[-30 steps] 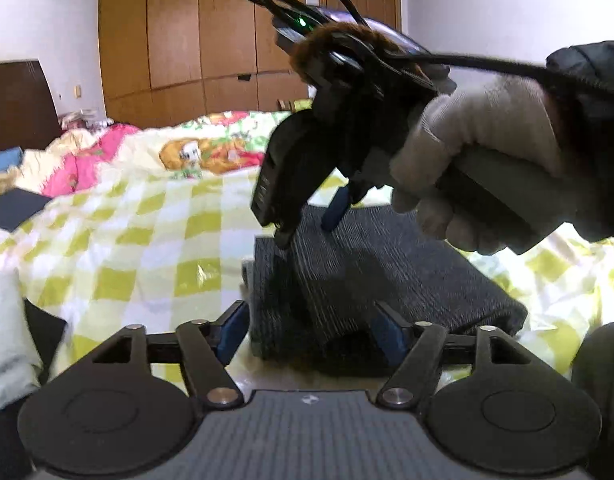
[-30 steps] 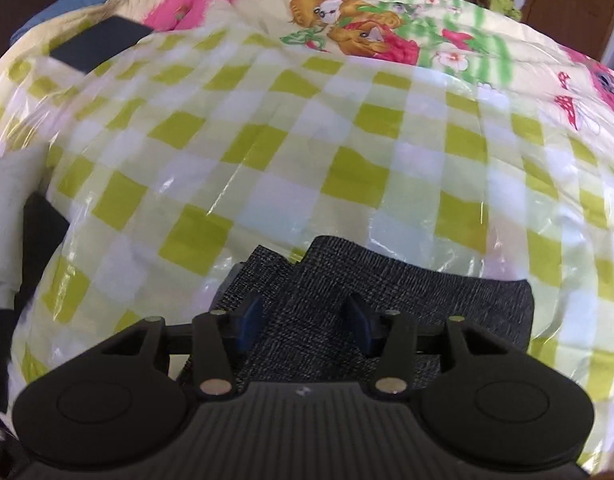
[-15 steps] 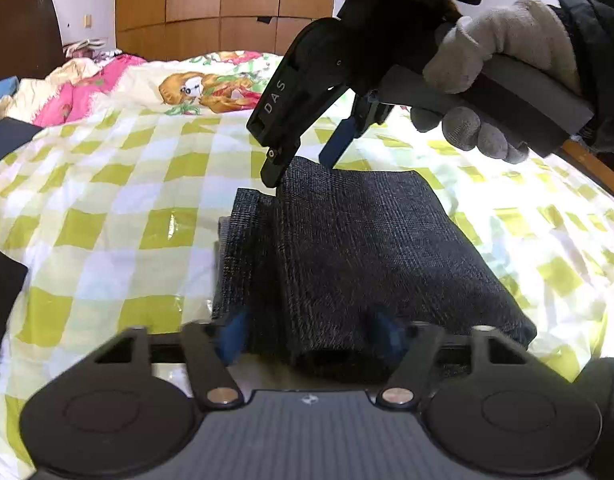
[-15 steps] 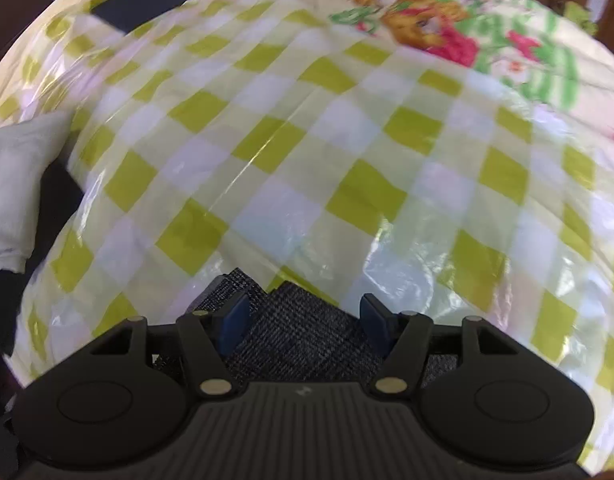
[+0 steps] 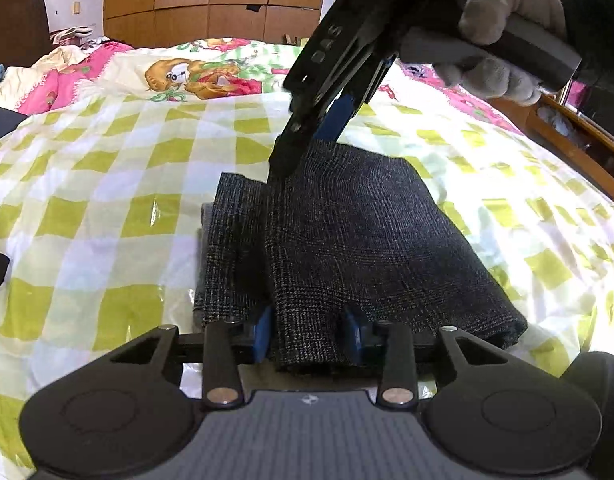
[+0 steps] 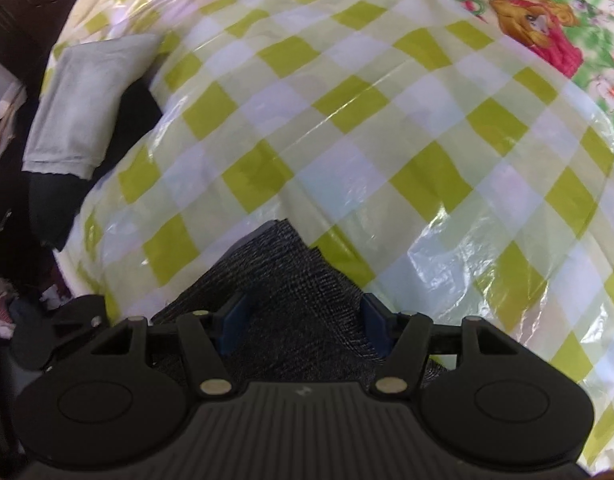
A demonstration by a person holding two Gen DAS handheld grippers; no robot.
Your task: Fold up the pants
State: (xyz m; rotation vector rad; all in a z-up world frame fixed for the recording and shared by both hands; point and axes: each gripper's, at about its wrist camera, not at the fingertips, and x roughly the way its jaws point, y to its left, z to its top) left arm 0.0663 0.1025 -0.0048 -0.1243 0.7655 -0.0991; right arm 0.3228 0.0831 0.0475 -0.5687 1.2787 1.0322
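The dark grey woven pants lie folded into a thick stack on the yellow-checked bed cover. My left gripper is open, its blue pads either side of the near edge of the top fold. My right gripper reaches down from the upper right, its tips touching the far edge of the stack. In the right wrist view the right gripper is open, and the pants sit between its pads.
A cartoon-print quilt covers the far half of the bed. A pale folded cloth and dark clothes lie at the bed's left edge. Wooden wardrobes stand behind, a wooden frame at the right.
The left gripper moved in and its pads now sit around the near fold. The right gripper swung right and lowered onto the far edge of the pants, with its jaws wider.
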